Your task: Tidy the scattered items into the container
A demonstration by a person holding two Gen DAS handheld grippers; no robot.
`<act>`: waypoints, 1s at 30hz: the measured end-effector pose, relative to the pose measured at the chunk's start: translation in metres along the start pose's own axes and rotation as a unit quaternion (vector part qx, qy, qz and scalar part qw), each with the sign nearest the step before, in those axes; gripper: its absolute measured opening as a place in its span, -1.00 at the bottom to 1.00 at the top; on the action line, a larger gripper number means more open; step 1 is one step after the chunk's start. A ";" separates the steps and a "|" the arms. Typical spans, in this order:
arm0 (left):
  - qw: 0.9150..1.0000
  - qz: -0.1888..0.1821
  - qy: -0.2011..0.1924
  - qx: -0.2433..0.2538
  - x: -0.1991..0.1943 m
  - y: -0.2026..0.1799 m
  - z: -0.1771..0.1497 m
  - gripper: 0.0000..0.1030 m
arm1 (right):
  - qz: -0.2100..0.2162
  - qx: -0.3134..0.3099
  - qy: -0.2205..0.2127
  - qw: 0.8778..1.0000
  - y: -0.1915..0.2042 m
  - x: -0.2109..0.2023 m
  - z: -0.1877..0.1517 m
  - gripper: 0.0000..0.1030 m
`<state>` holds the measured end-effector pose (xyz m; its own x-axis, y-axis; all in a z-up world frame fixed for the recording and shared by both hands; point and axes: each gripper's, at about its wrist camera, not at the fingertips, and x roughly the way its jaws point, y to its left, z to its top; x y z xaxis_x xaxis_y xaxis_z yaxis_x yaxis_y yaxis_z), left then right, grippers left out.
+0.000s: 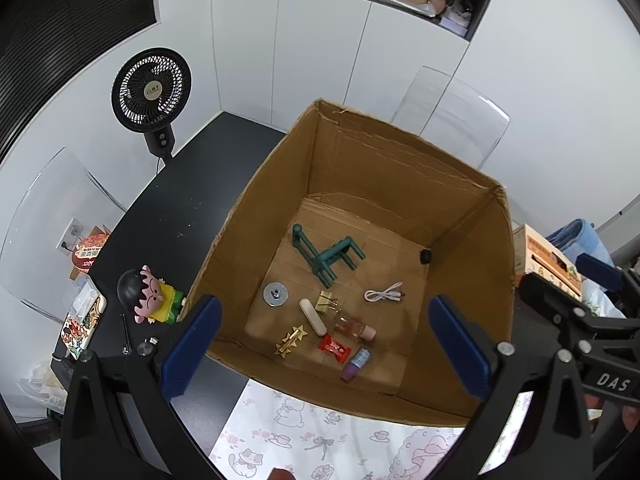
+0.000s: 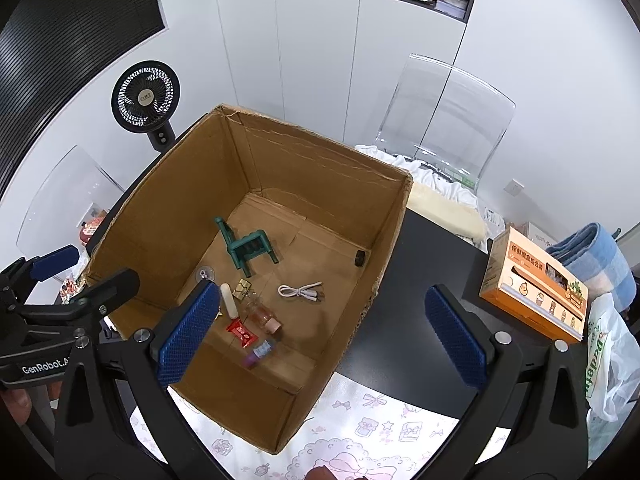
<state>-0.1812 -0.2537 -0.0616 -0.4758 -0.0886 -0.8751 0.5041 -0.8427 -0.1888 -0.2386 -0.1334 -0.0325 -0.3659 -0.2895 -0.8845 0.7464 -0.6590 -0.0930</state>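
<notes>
An open cardboard box (image 1: 472, 280) (image 2: 160, 216) stands on the black table. Inside lie a green toy chair (image 1: 326, 256) (image 2: 248, 249), a white cable (image 1: 383, 293) (image 2: 301, 291), a gold binder clip (image 1: 327, 301), a white tube (image 1: 313, 316), a gold star clip (image 1: 291, 341), a red candy wrapper (image 1: 335, 347) (image 2: 241, 333), a small glass bottle (image 1: 354, 329) (image 2: 264, 317) and a purple vial (image 1: 355, 364) (image 2: 259, 352). My left gripper (image 1: 326, 344) is open and empty above the box's near side. My right gripper (image 2: 322, 332) is open and empty over the box's near right wall.
A cartoon figurine (image 1: 150, 296) and a decorated phone case (image 1: 82, 326) lie on the table left of the box. A black fan (image 1: 152, 92) stands behind. An orange carton (image 2: 536, 284) and a blue towel (image 2: 592, 260) sit at the right. A floral cloth (image 1: 320, 436) lies in front.
</notes>
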 end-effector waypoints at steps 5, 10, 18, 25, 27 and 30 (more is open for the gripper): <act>1.000 0.003 -0.002 -0.004 -0.004 -0.005 -0.002 1.00 | 0.004 0.007 -0.003 1.000 -0.006 -0.008 -0.004 1.00; 1.000 0.000 -0.003 0.000 -0.007 -0.015 -0.005 1.00 | 0.007 0.010 -0.007 1.000 -0.015 -0.017 -0.010 1.00; 1.000 -0.009 -0.008 0.028 -0.023 -0.050 -0.015 1.00 | 0.009 0.039 -0.006 0.999 -0.045 -0.040 -0.034 1.00; 0.997 -0.024 -0.013 0.070 -0.043 -0.099 -0.036 1.00 | -0.009 0.089 -0.003 0.996 -0.093 -0.076 -0.083 1.00; 0.996 -0.029 -0.008 0.087 -0.047 -0.116 -0.047 1.00 | -0.016 0.105 -0.002 0.994 -0.108 -0.088 -0.102 1.00; 0.994 -0.038 0.002 0.106 -0.053 -0.138 -0.062 1.00 | -0.028 0.131 -0.001 0.991 -0.130 -0.104 -0.129 1.00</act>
<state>-0.1809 -0.0993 -0.0170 -0.5040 -0.0197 -0.8635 0.3037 -0.9400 -0.1558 -0.2256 0.0724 0.0129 -0.4040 -0.2497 -0.8800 0.5556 -0.8312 -0.0193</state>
